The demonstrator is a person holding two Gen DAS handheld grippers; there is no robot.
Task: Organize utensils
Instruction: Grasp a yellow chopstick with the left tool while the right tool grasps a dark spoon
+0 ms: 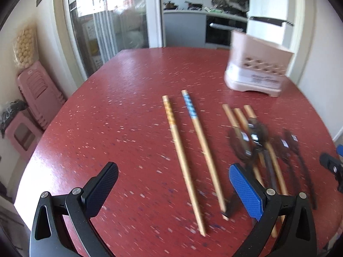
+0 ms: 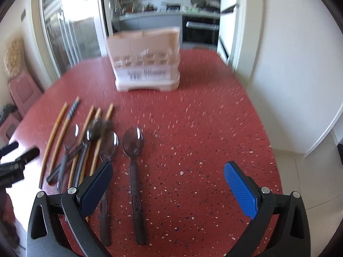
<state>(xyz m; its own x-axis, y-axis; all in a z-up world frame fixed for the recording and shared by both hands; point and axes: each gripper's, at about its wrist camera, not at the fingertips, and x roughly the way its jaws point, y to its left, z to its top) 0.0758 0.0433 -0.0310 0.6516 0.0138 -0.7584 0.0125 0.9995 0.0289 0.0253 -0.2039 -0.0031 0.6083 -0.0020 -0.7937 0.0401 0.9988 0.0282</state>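
Your left gripper (image 1: 173,190) hangs over the red table (image 1: 120,111) with its jaws spread wide and nothing between them. Under that gap lie two long chopsticks, the orange-banded chopstick (image 1: 182,160) and the blue-banded chopstick (image 1: 203,150), side by side and apart from each other, both on the near left of the pink utensil holder (image 1: 257,68). The holder stands upright at the far side of the table. Nearer you than the holder, and just right of that pair, three plain chopsticks (image 1: 240,115) sit under a jumble of dark spoons (image 1: 253,141), blurred here.

Your right gripper (image 2: 169,184) is also wide open and empty. In front of the holder (image 2: 148,64), one translucent dark spoon (image 2: 134,145) lies bowl toward the holder, between your fingers; a second spoon (image 2: 109,145) runs just beside it, partly hidden behind your left finger (image 2: 96,188).
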